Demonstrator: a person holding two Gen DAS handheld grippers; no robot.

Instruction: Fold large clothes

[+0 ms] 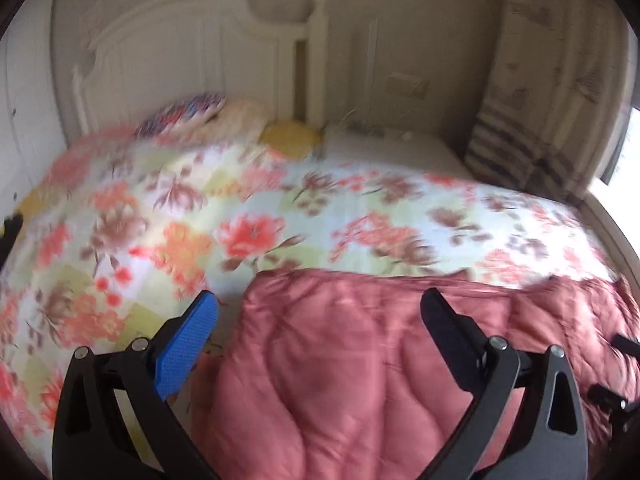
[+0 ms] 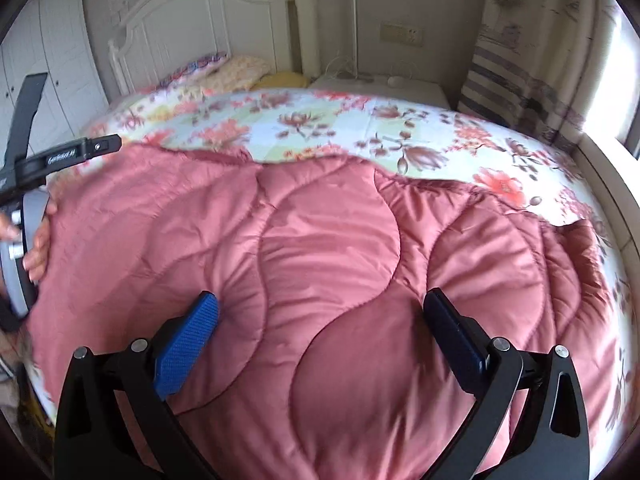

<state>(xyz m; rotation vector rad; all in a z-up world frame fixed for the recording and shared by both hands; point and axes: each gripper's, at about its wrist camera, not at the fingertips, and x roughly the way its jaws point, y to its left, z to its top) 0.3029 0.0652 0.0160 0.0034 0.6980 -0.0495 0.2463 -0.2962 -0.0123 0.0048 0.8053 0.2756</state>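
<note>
**Both jaws spread over the pink quilt**

The pink quilted comforter [image 2: 320, 264] lies spread on the bed, over a floral sheet [image 2: 328, 120] — its far edge short of the pillows [image 2: 224, 68]. My right gripper [image 2: 320, 312] hovers above its middle, jaws wide, gripping nothing. My left gripper [image 1: 320, 304] hangs over the comforter's left edge — jaws likewise released. Left view blurred.

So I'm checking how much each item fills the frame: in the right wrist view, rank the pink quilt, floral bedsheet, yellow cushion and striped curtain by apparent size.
1. Pink quilt, though nearness enlarges it.
2. Floral bedsheet.
3. Striped curtain.
4. Yellow cushion, partly hidden.
</note>
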